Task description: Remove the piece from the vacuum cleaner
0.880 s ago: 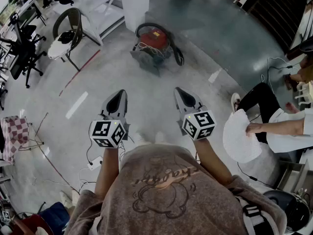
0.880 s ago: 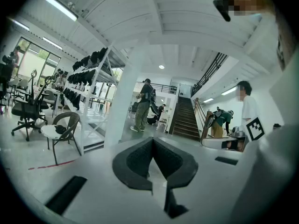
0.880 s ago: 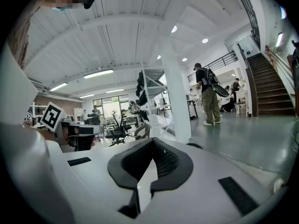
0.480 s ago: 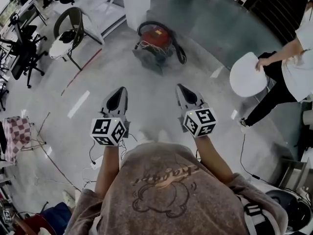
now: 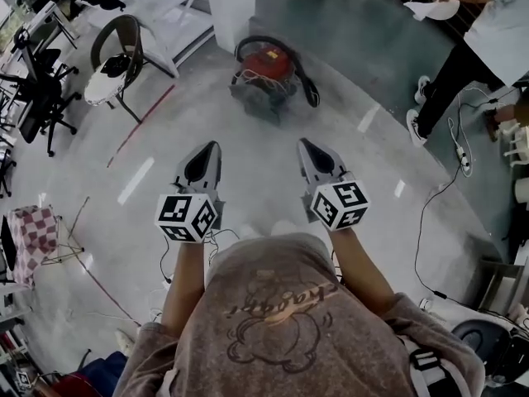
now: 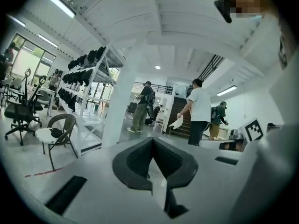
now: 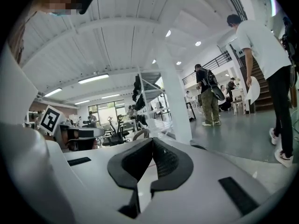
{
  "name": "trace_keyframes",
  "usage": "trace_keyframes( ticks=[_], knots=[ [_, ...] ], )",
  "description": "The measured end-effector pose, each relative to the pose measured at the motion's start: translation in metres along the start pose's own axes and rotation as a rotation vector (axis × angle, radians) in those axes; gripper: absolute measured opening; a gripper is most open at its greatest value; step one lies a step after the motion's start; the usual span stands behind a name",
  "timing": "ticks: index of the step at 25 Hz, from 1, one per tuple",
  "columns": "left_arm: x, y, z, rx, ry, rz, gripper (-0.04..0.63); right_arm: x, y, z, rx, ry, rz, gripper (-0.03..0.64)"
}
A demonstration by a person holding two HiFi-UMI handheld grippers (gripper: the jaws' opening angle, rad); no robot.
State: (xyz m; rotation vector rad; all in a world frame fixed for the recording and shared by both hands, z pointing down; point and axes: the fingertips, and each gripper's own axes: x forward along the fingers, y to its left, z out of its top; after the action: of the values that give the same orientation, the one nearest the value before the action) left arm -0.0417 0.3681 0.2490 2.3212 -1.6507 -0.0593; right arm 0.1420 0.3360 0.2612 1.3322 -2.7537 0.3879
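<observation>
The left hand-held gripper (image 5: 207,152) and right hand-held gripper (image 5: 308,148) are closed, empty, far from the vacuum (image 5: 266,73). Closed, they may only bump it.

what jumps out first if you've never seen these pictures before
The red vacuum cleaner sits alone on the grey floor, straight ahead of the person in the head view. Nearer, the left tool and right tool are held side by side, both shut and empty, pointing toward it without touching it. At the top right stands a person in a white shirt.
</observation>
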Motion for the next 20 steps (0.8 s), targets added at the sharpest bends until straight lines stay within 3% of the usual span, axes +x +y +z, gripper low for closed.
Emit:
trace_keyframes(
  ticks=[12,20],
  knots=[
    [0.031,0.029,-0.008,-0.019,0.024,-0.041,0.002,0.035,-0.006,-0.011,0.033,0.019,-0.034,0.0],
    [0.088,0.057,-0.002,-0.029,0.033,-0.042,0.002,0.095,-0.037,-0.005,0.044,0.03,-0.025,0.0]
  ],
)
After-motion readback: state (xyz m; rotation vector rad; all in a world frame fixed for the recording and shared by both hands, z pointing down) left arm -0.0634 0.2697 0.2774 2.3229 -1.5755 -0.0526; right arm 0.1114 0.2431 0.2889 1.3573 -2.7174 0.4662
